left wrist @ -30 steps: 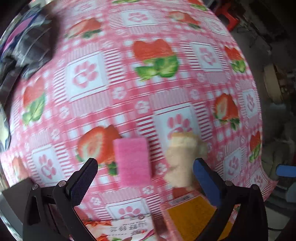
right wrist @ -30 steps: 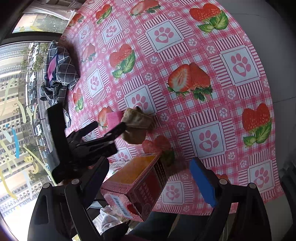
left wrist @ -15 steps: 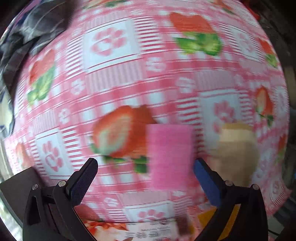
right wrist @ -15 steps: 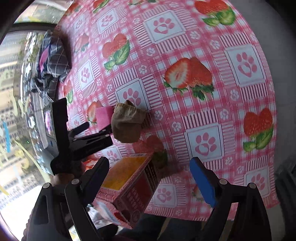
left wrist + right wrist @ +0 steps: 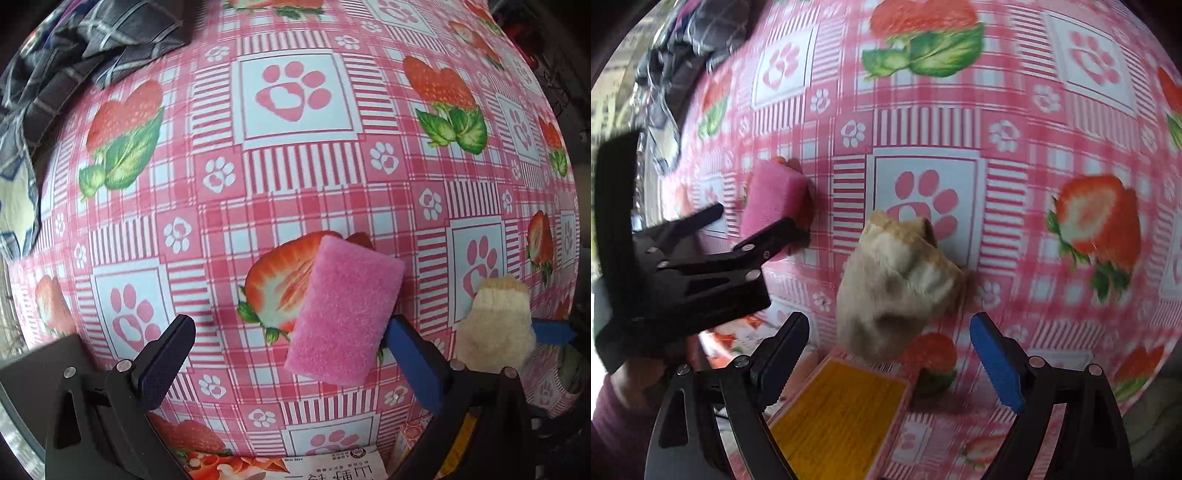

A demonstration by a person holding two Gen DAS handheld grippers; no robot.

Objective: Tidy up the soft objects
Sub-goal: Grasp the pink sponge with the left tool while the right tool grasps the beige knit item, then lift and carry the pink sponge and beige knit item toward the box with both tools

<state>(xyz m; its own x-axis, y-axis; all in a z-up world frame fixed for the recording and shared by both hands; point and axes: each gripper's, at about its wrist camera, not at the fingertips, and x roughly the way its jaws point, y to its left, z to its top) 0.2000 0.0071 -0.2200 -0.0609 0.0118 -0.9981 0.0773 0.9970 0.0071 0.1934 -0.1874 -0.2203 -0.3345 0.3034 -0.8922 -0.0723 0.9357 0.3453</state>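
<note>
Now left gripper (image 5: pixel 286 341) points straight down over tablecloth (image 5: pixel 295 177), jaws wide, nothing gripped. Sponge (image 5: pixel 345 314), pink, lies flat on cloth between fingers, its right edge beside blue pad; contact unclear. Right gripper (image 5: pixel 886 345) angled down, jaws wide, empty. Plush (image 5: pixel 897 284), beige, crumpled, rests on cloth just ahead of and between its fingers, apart from sponge. Box (image 5: pixel 838 417) with yellow top sits below plush. Plaid cloth (image 5: pixel 85 48) bunched at far left edge.

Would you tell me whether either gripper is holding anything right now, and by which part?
Nothing is held. The left gripper stands open around the pink sponge, and the right gripper open before the beige sock.
</note>
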